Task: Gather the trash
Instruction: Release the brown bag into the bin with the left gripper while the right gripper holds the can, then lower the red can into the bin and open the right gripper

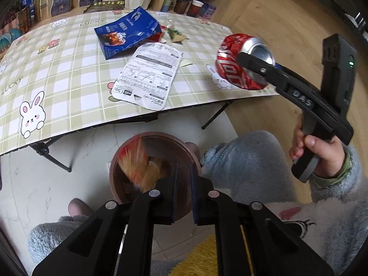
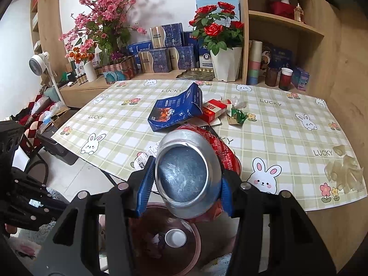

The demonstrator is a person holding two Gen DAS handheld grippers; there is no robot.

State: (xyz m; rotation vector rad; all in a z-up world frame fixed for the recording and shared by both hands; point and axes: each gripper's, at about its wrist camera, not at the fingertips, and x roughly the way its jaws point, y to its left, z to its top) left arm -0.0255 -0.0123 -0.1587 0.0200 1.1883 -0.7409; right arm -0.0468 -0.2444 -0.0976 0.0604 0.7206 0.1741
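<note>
Brown bin [image 2: 138, 241] sits on the floor directly below the right gripper [image 2: 184, 185], which clamps the crushed red can [image 2: 184, 174] across its width, long axis pointing forward along the fingers; left gripper [image 1: 182, 188], closed and empty, hangs over the same bin.

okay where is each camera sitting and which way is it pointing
Left wrist: on the left hand-held gripper, aimed down at the brown bin; knees and right hand show.
Right wrist: on the right hand-held gripper, facing across the table; its fingers grip the crushed can.
Shared: can, bin, blue box.
</note>
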